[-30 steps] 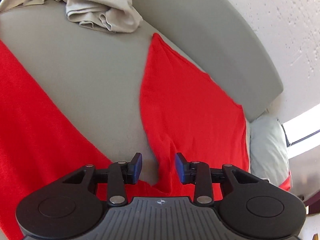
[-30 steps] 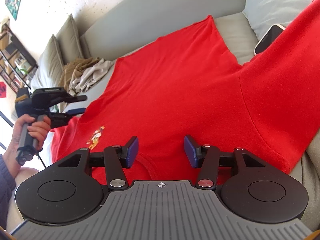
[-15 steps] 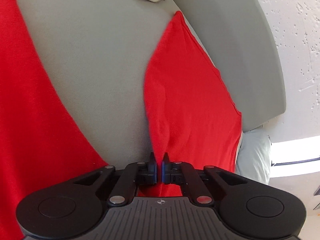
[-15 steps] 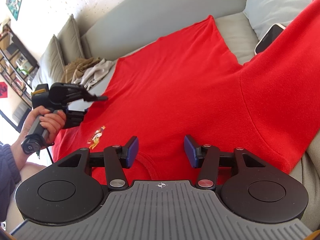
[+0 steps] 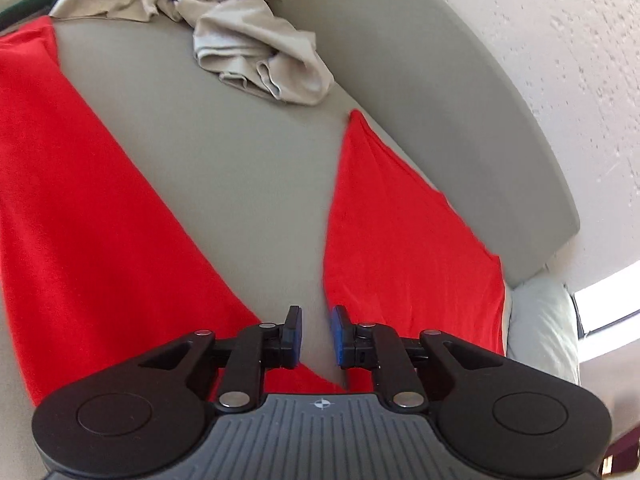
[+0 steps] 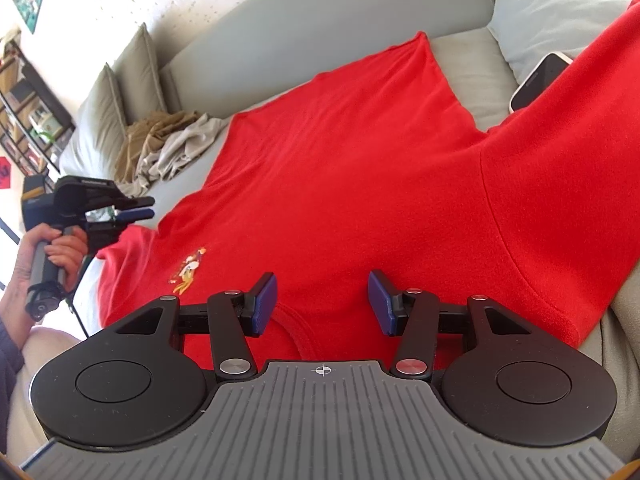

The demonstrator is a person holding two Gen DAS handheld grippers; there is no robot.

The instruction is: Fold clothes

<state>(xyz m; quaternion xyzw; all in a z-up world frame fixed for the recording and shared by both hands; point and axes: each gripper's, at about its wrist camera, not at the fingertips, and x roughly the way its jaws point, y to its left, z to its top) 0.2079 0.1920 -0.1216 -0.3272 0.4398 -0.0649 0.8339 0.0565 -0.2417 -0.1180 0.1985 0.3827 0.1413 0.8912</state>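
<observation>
A red T-shirt point(image 6: 360, 180) lies spread front-up on the grey sofa seat point(image 5: 224, 168), its small embroidered logo point(image 6: 188, 270) near the collar. My right gripper point(image 6: 322, 304) hovers open just above the collar, nothing between its pads. In the left wrist view the shirt's body point(image 5: 400, 248) is to the right and a sleeve point(image 5: 80, 220) to the left. My left gripper point(image 5: 316, 336) hangs over the bare seat between them. Its jaws are opening and only grey seat shows between them. The right wrist view shows the left gripper point(image 6: 149, 207) at the shirt's left side, in a person's hand point(image 6: 60, 248).
A heap of beige clothes point(image 5: 260, 48) lies on the seat beyond the shirt, also visible as the beige heap point(image 6: 172, 144). A phone point(image 6: 536, 80) rests by a pale pillow point(image 6: 560, 8) at the right. Back cushions point(image 6: 116, 104) and a shelf point(image 6: 24, 120) stand at the left.
Half a second ago my left gripper was shut at the shirt's edge. It has since drawn back and parted its jaws, with the beige heap in view again. The right gripper has not moved.
</observation>
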